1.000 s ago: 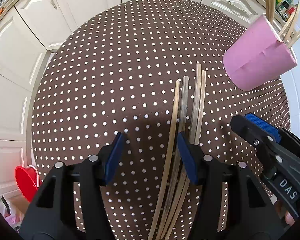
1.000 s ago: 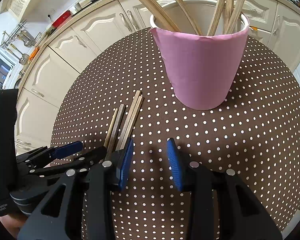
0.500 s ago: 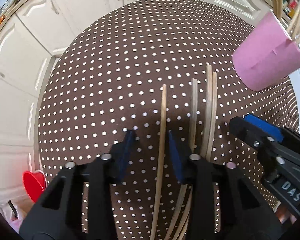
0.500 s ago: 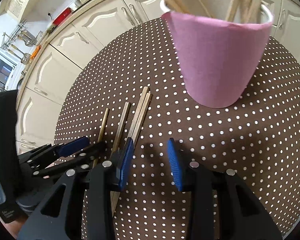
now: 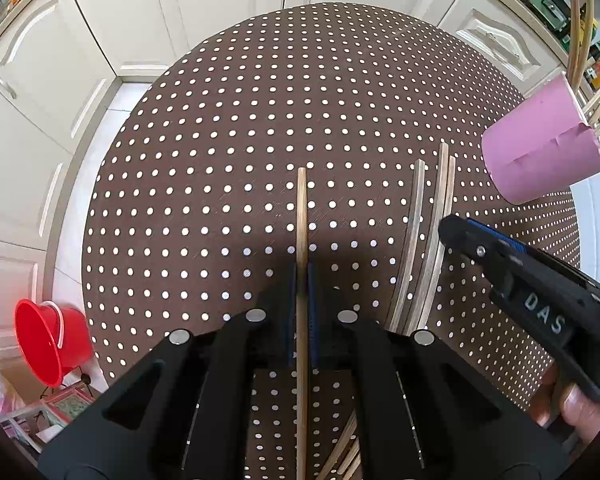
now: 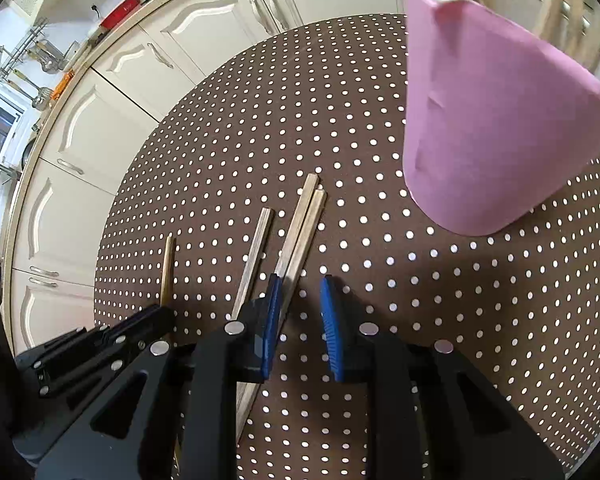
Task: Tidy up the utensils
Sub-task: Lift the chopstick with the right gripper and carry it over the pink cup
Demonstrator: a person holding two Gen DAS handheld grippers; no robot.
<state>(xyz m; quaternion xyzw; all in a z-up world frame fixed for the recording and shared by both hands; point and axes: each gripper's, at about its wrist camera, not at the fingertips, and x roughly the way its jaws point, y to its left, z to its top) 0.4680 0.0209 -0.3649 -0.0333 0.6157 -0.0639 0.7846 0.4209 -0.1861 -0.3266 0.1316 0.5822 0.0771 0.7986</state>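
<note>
My left gripper (image 5: 301,276) is shut on one wooden chopstick (image 5: 301,216), which points away from me over the dotted table; it also shows in the right wrist view (image 6: 166,270). Three more chopsticks (image 5: 428,240) lie side by side to its right, also seen in the right wrist view (image 6: 296,236). The pink cup (image 5: 540,156) holding several chopsticks stands at the right; it is close and large in the right wrist view (image 6: 484,132). My right gripper (image 6: 300,292) is open, just right of the lying chopsticks, and shows in the left wrist view (image 5: 500,256).
The round table with a brown white-dotted cloth (image 5: 260,120) fills both views. White kitchen cabinets (image 5: 100,40) stand behind it. A red bucket (image 5: 48,340) sits on the floor at the left, beside some clutter.
My left gripper closed on the leftmost chopstick and drew it left, away from the other three. The right gripper moved closer to the pink cup.
</note>
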